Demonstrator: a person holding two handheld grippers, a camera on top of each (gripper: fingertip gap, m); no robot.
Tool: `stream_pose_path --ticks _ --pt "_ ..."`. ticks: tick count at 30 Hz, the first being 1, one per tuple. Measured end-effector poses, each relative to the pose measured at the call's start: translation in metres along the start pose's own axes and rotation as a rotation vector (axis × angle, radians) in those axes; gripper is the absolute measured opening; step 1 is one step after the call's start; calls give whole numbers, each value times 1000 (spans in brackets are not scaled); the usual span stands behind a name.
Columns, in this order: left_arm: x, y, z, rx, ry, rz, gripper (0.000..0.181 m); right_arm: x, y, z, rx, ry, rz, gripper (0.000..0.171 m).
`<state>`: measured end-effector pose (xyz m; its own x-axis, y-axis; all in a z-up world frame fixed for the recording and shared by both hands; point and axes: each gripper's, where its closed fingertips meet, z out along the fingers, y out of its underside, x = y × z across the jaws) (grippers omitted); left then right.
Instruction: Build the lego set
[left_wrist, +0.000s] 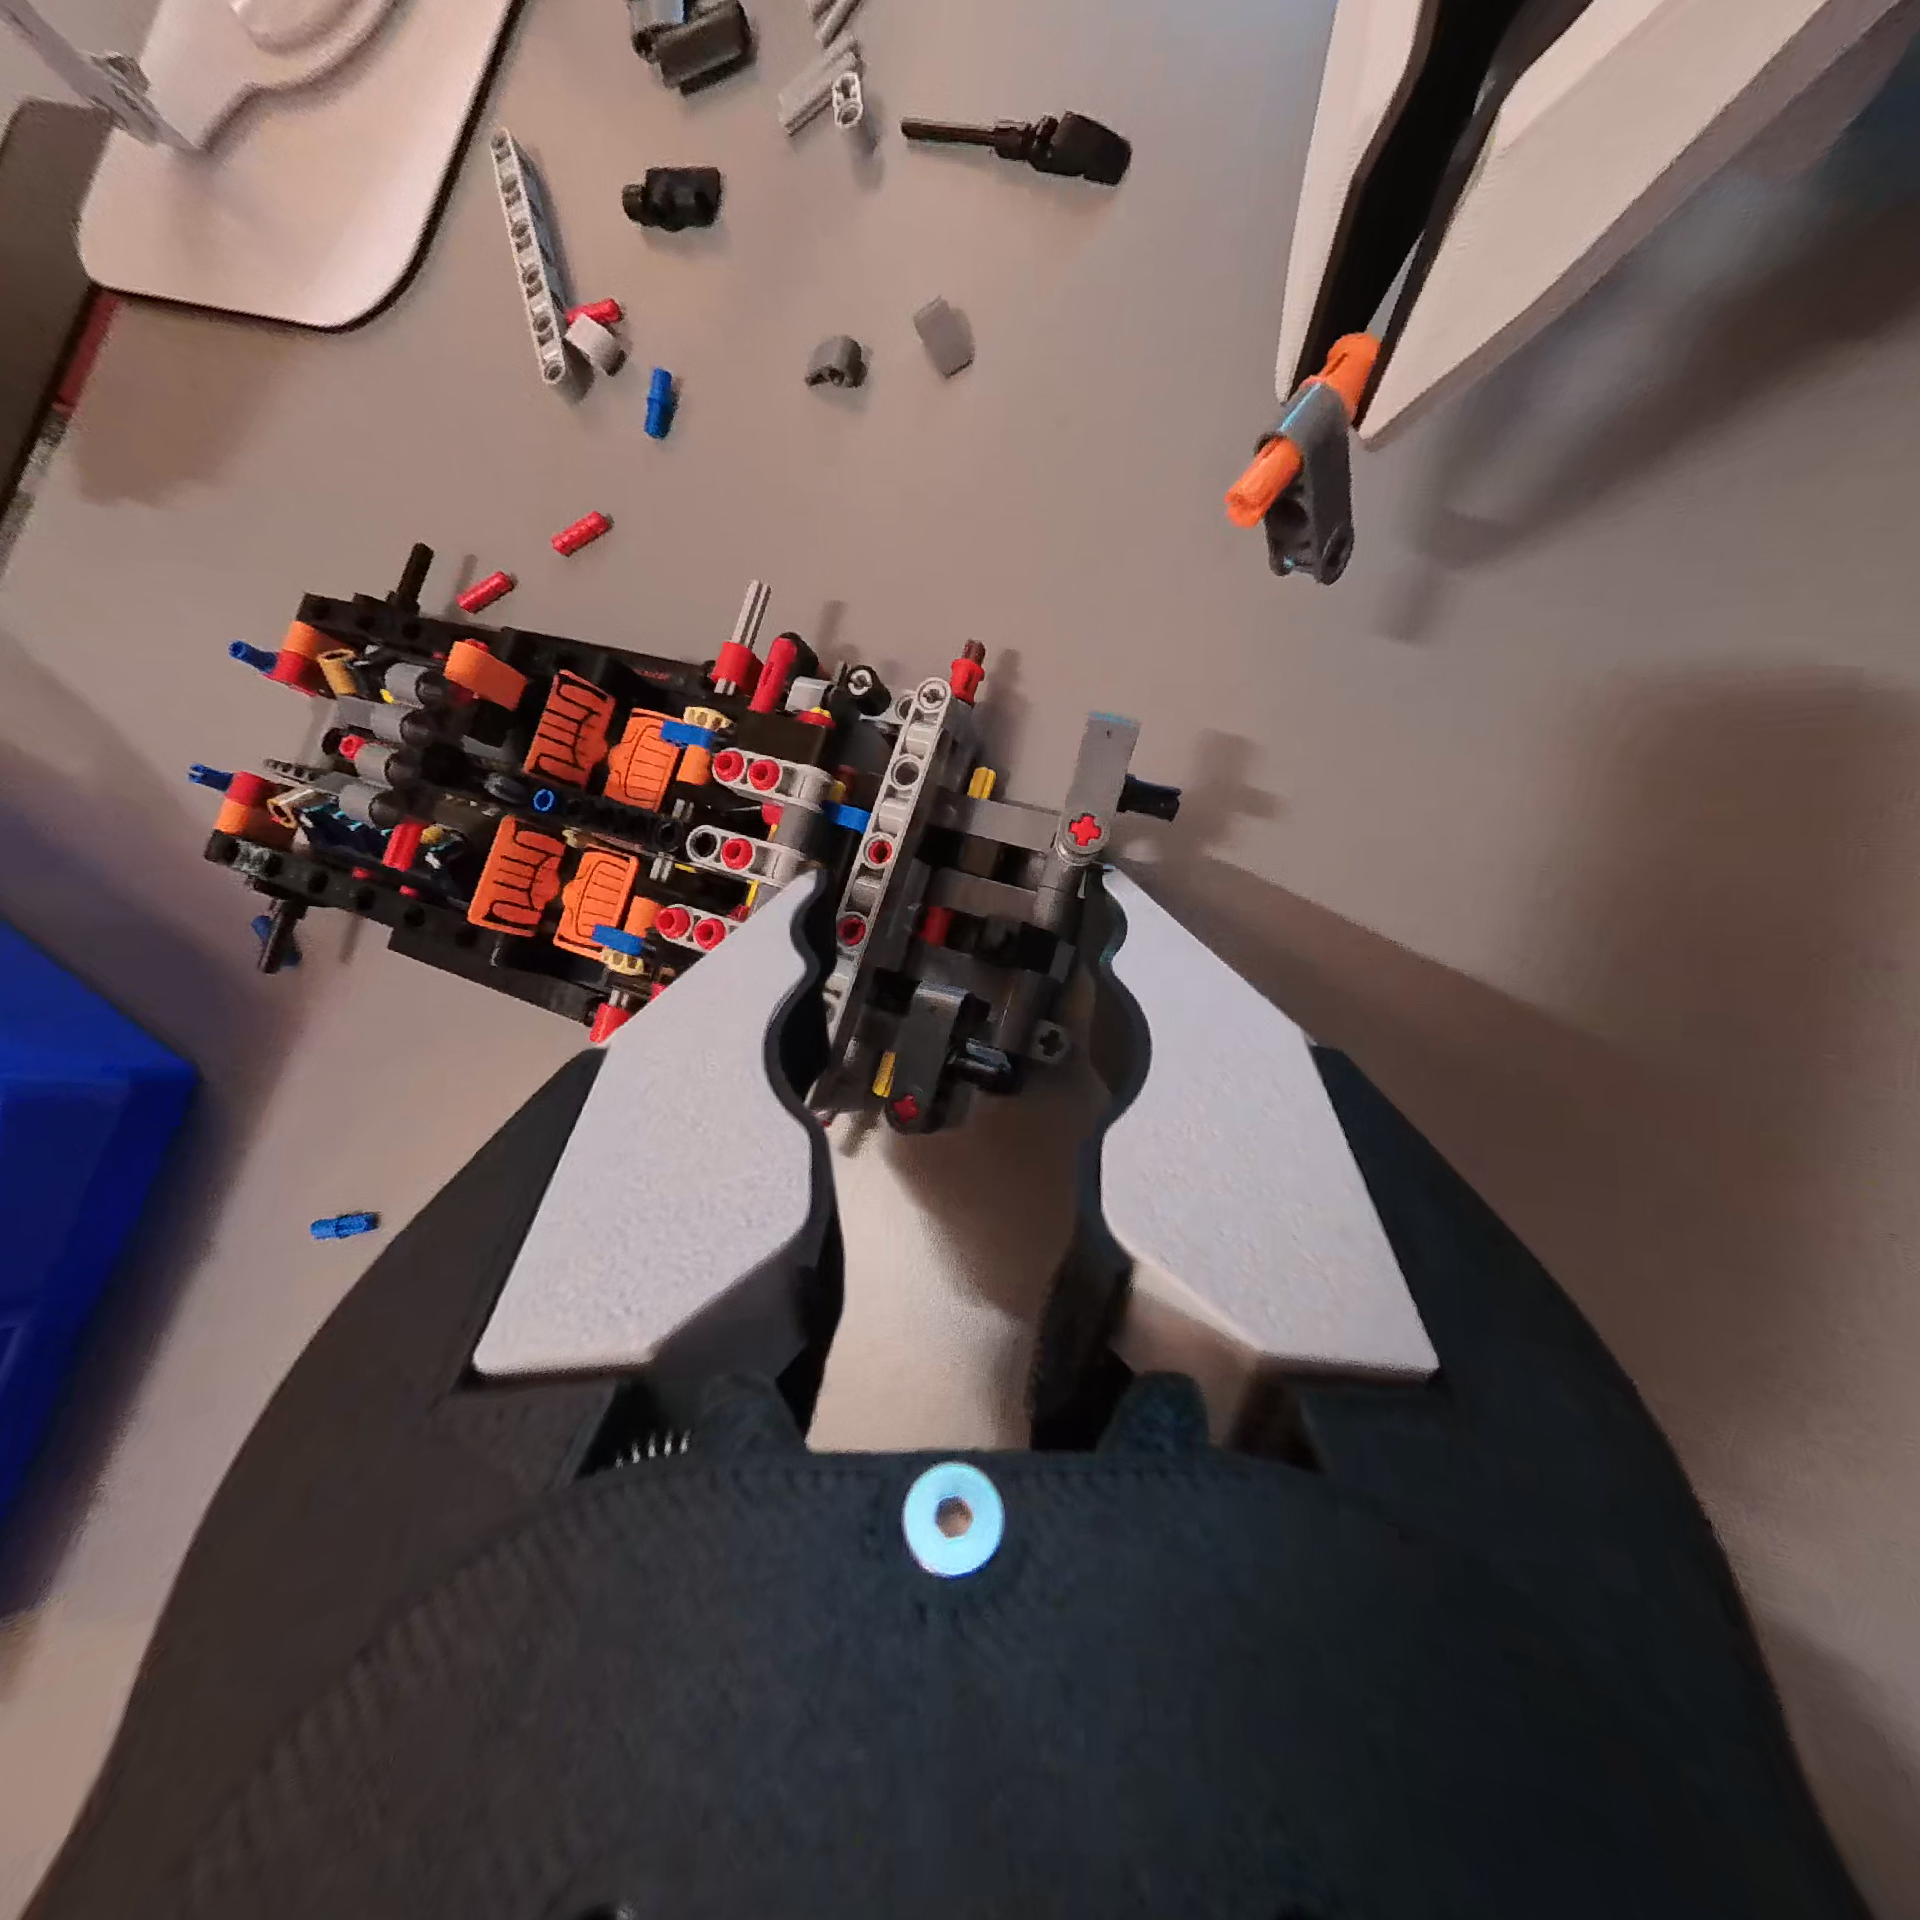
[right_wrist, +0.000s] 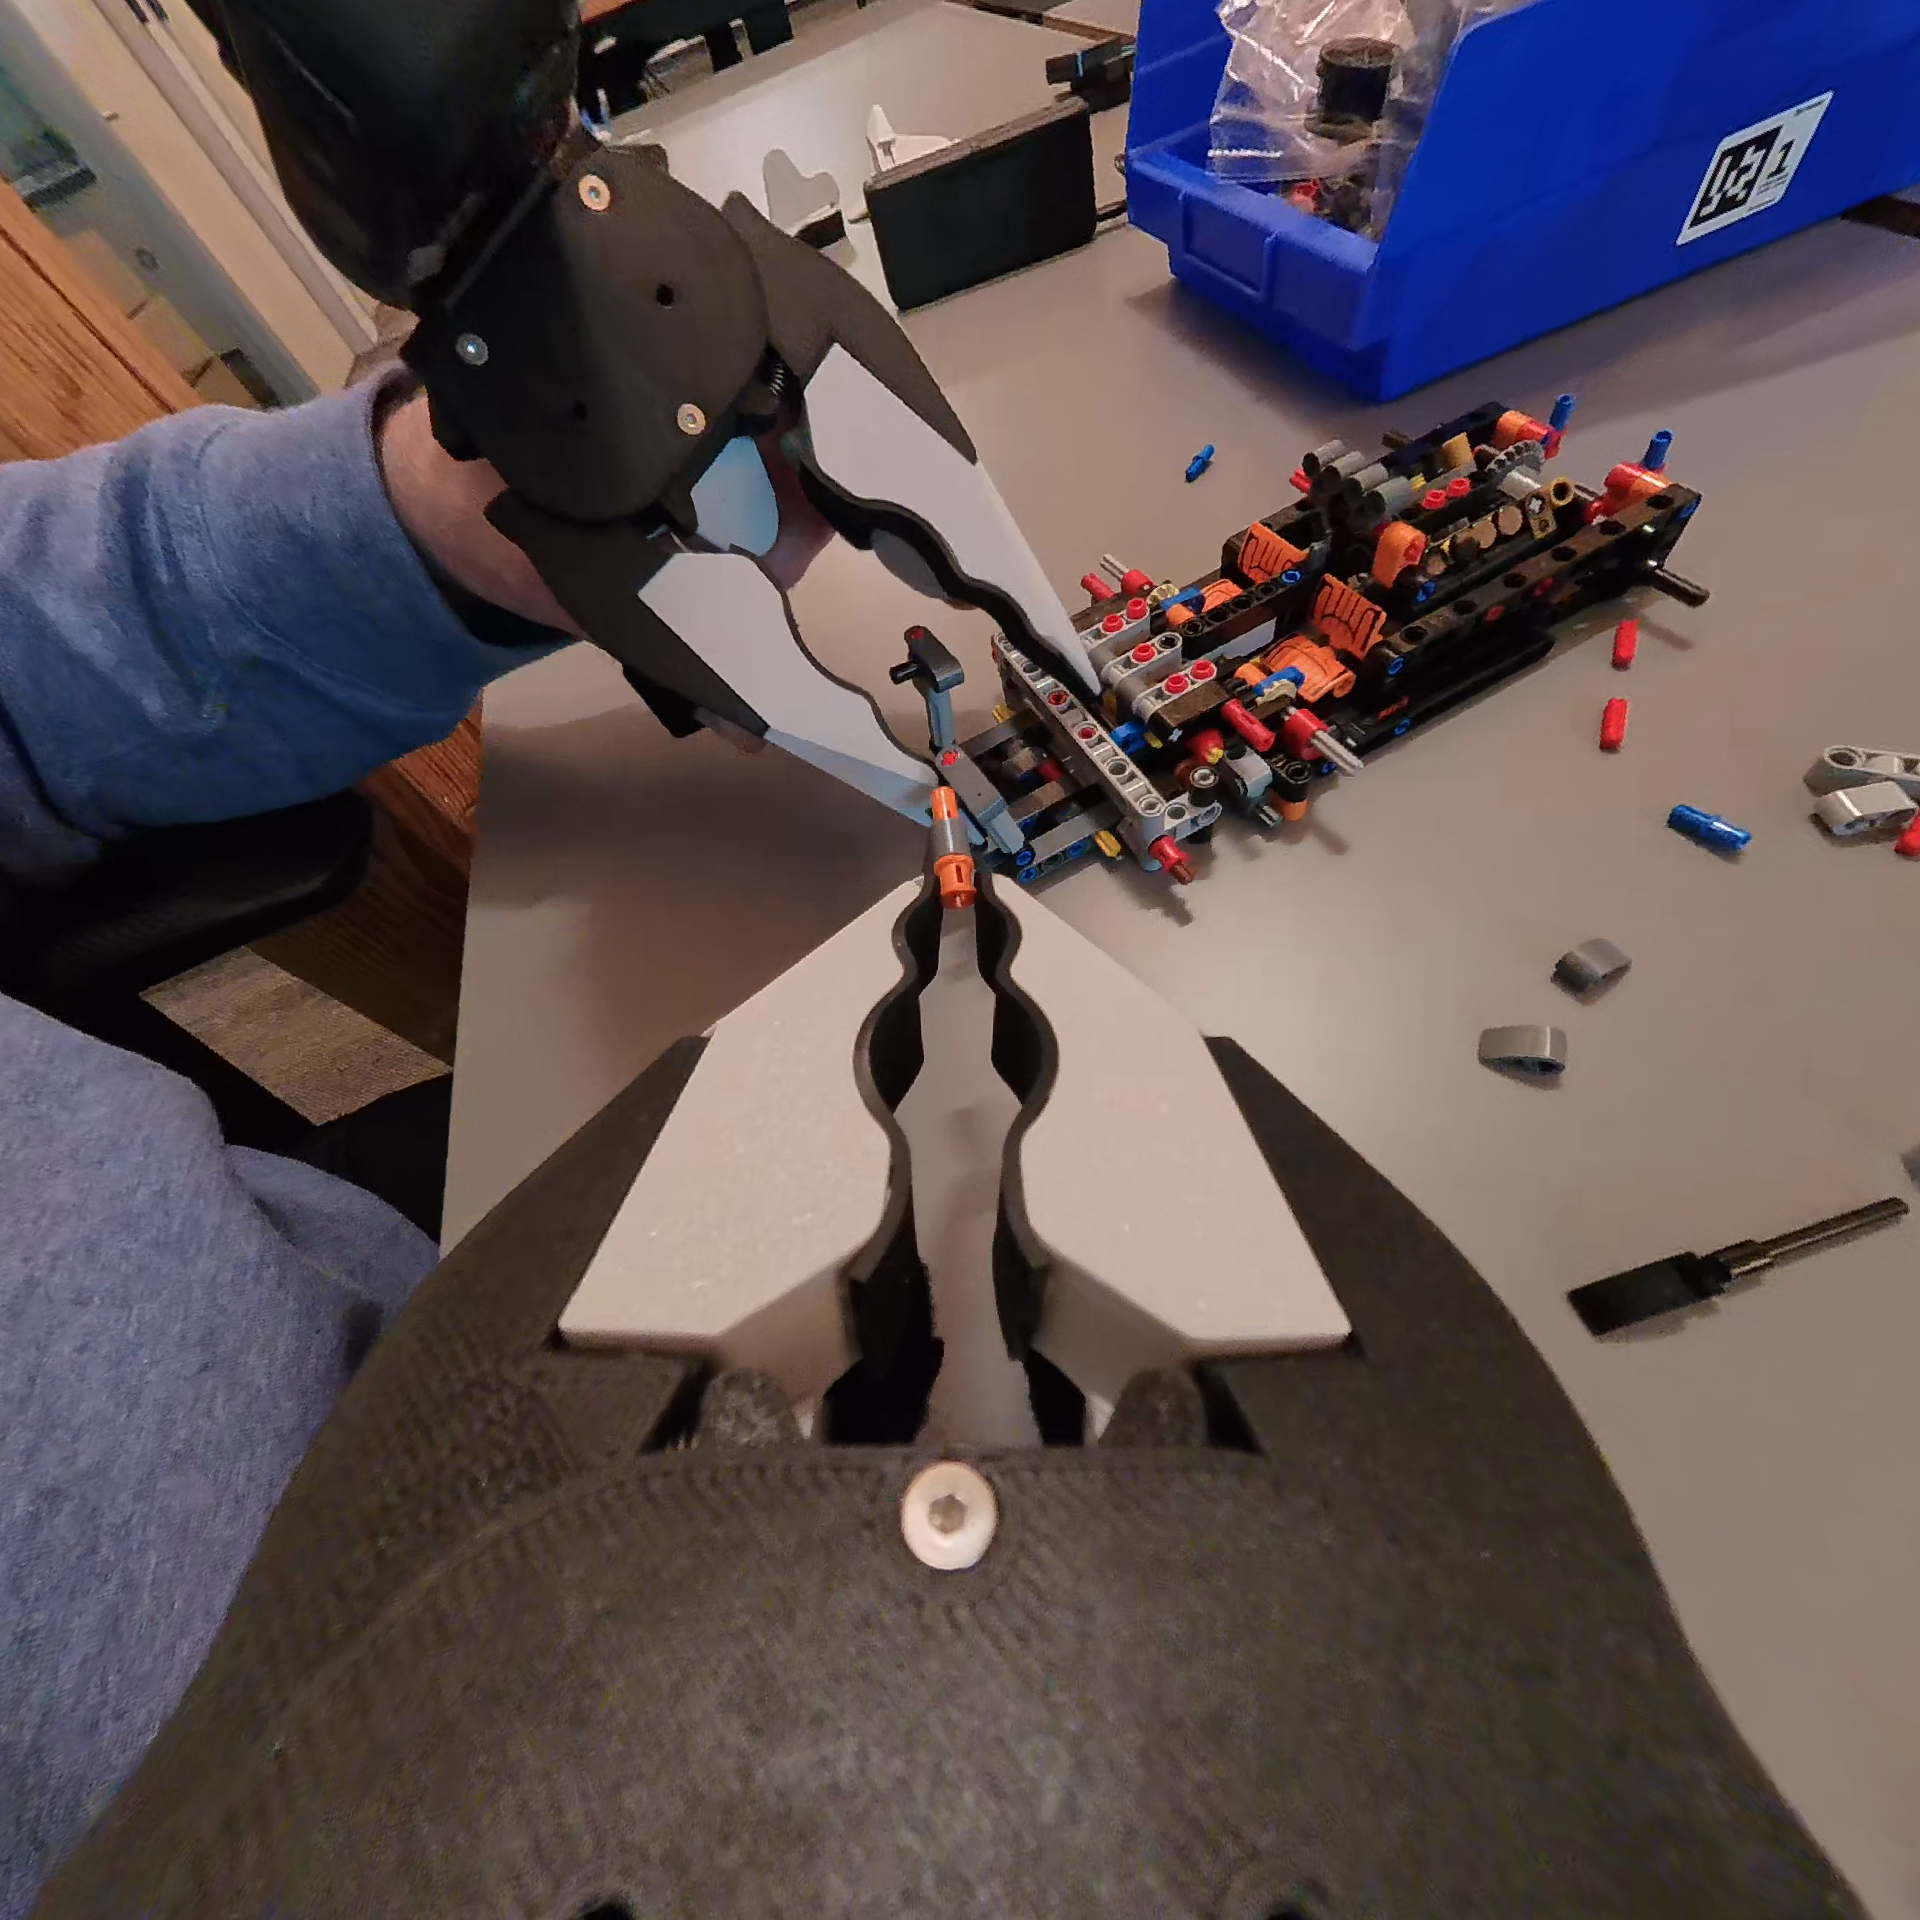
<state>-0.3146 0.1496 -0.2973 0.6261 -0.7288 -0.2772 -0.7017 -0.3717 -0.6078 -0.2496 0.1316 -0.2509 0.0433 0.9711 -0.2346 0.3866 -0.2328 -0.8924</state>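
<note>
The black, orange and grey lego chassis (left_wrist: 582, 800) lies on the grey table (left_wrist: 1351, 727). My left gripper (left_wrist: 961, 899) is closed around its near end, one fingertip on the long grey beam (left_wrist: 894, 821), the other on the grey frame. The chassis (right_wrist: 1382, 613) and the left gripper (right_wrist: 1008, 743) also show in the right wrist view. My right gripper (right_wrist: 951, 883) is shut on an orange pin with a dark grey connector (right_wrist: 948, 847), held just off the gripped end. The right gripper (left_wrist: 1345, 358) and its piece (left_wrist: 1299, 468) show top right in the left wrist view.
Loose red pins (right_wrist: 1612, 722), blue pins (right_wrist: 1709, 829), grey curved pieces (right_wrist: 1522, 1047) and a black axle part (right_wrist: 1745, 1268) lie around the chassis. A blue bin (right_wrist: 1507, 260) with bagged parts stands behind it. The table edge (right_wrist: 457, 935) is at the left, by the person's sleeve (right_wrist: 208, 603). About 9 cm separates my left fingertips from my right.
</note>
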Motion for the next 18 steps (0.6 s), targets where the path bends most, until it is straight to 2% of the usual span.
stream_pose_path --ticks 18 --pt "-8 -1 4 24 65 -104 42 8 9 5 -8 -18 40 4"
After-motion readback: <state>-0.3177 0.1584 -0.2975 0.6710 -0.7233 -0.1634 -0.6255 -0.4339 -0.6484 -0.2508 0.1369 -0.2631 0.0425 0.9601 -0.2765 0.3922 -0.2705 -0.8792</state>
